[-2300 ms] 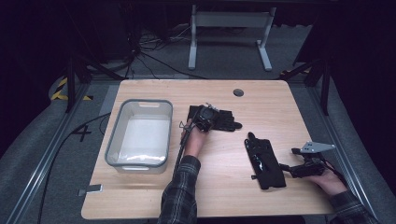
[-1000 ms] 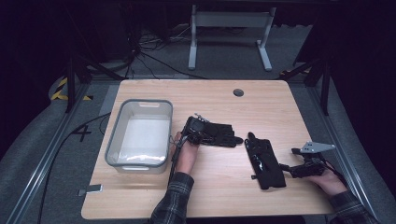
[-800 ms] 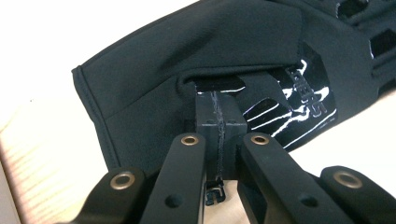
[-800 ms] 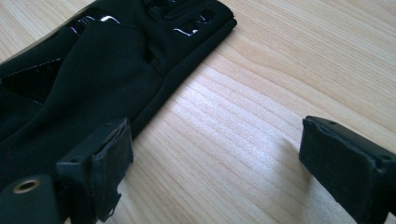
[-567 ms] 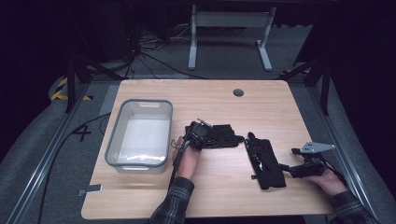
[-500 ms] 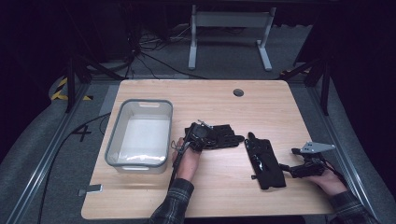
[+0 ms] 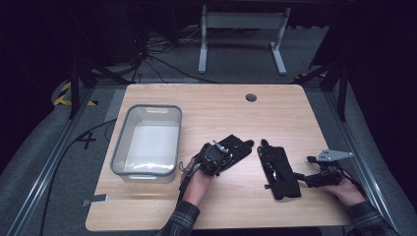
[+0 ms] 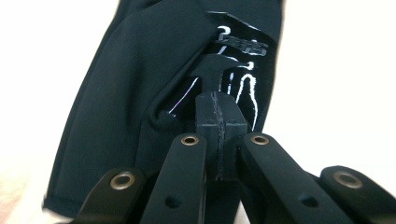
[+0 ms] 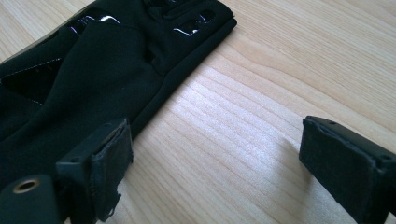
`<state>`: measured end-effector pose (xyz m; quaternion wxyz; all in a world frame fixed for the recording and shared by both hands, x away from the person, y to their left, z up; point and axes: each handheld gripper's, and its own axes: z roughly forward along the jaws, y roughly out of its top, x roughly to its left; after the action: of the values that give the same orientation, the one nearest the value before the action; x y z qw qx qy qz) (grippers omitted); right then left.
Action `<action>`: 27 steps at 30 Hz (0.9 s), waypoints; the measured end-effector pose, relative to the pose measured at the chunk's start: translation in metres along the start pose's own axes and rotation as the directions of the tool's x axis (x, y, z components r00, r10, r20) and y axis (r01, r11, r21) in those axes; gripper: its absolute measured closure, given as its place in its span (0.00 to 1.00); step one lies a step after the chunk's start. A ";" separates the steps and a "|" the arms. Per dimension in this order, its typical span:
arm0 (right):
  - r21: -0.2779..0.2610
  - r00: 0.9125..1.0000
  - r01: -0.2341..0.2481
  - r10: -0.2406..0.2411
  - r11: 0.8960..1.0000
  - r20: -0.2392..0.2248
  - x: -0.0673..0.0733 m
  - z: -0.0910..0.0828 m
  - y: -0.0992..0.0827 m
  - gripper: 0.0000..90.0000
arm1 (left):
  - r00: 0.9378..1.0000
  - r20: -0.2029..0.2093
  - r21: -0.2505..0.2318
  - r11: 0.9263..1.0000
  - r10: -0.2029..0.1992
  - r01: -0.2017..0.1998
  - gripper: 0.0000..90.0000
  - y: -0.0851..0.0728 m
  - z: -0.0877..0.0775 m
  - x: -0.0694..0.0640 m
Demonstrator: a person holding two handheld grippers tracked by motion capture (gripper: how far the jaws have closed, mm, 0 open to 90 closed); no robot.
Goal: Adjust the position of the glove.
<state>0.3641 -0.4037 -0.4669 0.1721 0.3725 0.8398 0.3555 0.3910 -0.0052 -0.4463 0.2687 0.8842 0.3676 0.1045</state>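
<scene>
Two black gloves lie on the worktop (image 7: 295, 113), well right of the bin (image 7: 147, 142). The left gripper (image 7: 216, 158) has its jaws pinched tight on the cuff end of the left glove (image 7: 235, 147), whose fingers point toward the right glove (image 7: 278, 169). That one lies flat just beside the right gripper (image 7: 307, 178), whose jaws stand wide with nothing between them — one pad at the glove's edge, the other over bare wood.

The gloves look light, soft and limp — thin fabric with glossy printed patches that may be slick. A glove will likely sag and fold when lifted, so a pinch on the plain fabric at the cuff or an edge seems safest, kept low to catch just the cloth.
</scene>
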 end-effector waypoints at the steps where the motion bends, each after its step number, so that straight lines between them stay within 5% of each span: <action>1: 0.000 1.000 0.000 0.000 1.000 0.000 0.000 0.000 0.000 0.11 | 1.000 0.024 -0.010 1.000 0.006 -0.006 1.00 -0.003 0.000 -0.004; 6: 0.000 1.000 0.001 -0.001 1.000 -0.001 0.000 0.000 0.000 0.11 | 0.996 0.080 -0.021 0.999 0.036 -0.034 1.00 -0.005 -0.001 -0.012; 8: 0.000 1.000 0.001 -0.001 1.000 -0.001 0.000 0.000 0.000 0.11 | 0.990 0.131 -0.032 0.998 0.060 -0.056 1.00 -0.003 0.002 -0.021; 19: 0.000 1.000 0.003 -0.003 1.000 -0.001 0.000 0.000 0.000 0.11 | 0.965 0.238 -0.064 0.993 0.108 -0.095 1.00 0.004 0.010 -0.042; 23: 0.000 1.000 0.001 -0.001 1.000 -0.001 0.000 0.000 0.000 0.11 | 0.965 0.238 -0.083 0.992 0.115 -0.097 1.00 0.005 0.004 -0.041; 27: 0.000 1.000 0.004 -0.004 1.000 -0.001 0.000 0.000 0.000 0.11 | 0.975 0.202 -0.134 0.988 0.098 -0.071 1.00 0.004 -0.009 -0.032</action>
<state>0.3646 -0.4037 -0.4669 0.1723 0.3705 0.8406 0.3556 0.3671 -0.0271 -0.4364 0.3559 0.8865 0.2922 0.0459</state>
